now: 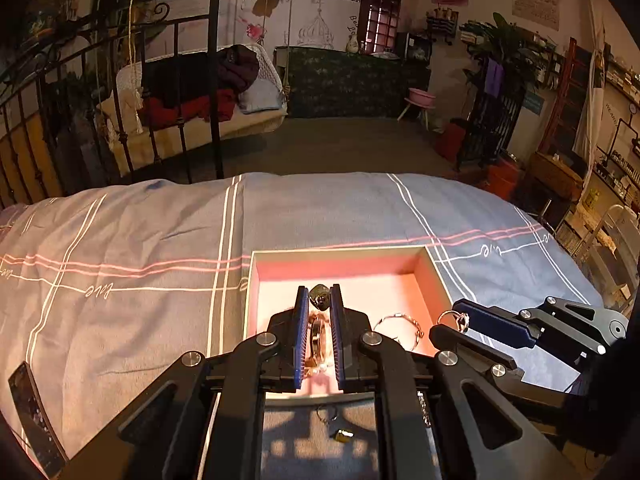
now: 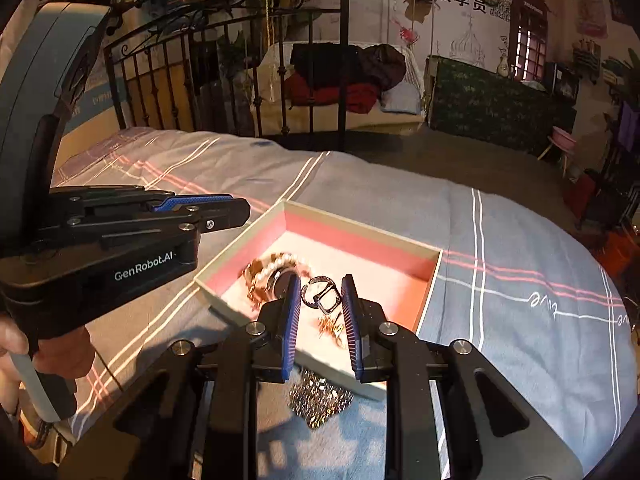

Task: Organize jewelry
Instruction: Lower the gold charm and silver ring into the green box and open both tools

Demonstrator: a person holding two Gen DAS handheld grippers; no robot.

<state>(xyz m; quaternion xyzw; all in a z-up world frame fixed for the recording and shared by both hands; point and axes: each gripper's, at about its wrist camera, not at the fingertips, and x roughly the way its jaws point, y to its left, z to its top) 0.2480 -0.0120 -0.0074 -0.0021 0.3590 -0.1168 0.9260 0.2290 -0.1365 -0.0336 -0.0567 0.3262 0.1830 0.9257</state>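
An open box with a pink lining (image 1: 430,276) (image 2: 430,276) lies on the bed. My left gripper (image 1: 319,300) hangs over the box, shut on a dark-stone pendant piece (image 1: 320,295) with gold links trailing between the fingers. My right gripper (image 2: 322,294) is shut on a silver ring (image 2: 322,298) above the box; it shows in the left wrist view (image 1: 460,318) at the box's right edge. In the box lie a pearl and gold bracelet pile (image 2: 276,270), a silver bangle (image 1: 400,326) and a gold piece (image 2: 332,326).
The bed has a grey-blue checked cover (image 1: 140,248). A glittery silver piece (image 2: 318,398) lies on it just in front of the box. A small ring and a gold bead (image 1: 343,435) lie under my left gripper. A phone (image 1: 32,412) lies at the left edge.
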